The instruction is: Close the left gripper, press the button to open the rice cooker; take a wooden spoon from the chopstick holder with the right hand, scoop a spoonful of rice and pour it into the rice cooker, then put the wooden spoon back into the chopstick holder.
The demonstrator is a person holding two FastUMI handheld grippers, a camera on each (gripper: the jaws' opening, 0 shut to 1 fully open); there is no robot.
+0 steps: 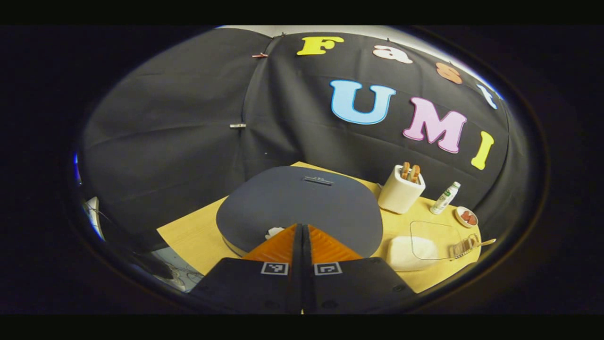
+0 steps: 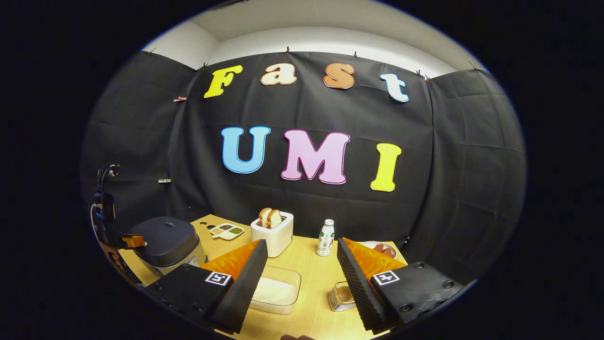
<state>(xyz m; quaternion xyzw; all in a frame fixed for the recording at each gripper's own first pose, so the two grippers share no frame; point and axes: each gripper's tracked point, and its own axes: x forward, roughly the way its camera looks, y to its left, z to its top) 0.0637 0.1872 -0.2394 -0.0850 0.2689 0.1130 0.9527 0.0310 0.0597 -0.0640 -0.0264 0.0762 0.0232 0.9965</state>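
left gripper [image 1: 302,227]: fingers pressed together over rice cooker [image 1: 302,208] lid, near its front edge | lid down | white holder [image 1: 400,193], bottle [image 1: 444,198], clear rice container [image 1: 427,243] to the right on counter [image 1: 193,236]

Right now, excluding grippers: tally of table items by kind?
Appliances: 2 (rice cooker, toaster)
Bottle: 1
Dishes: 2 (divided dish, plate)
Clear containers: 2 (rice box, chopstick holder)
Total: 7
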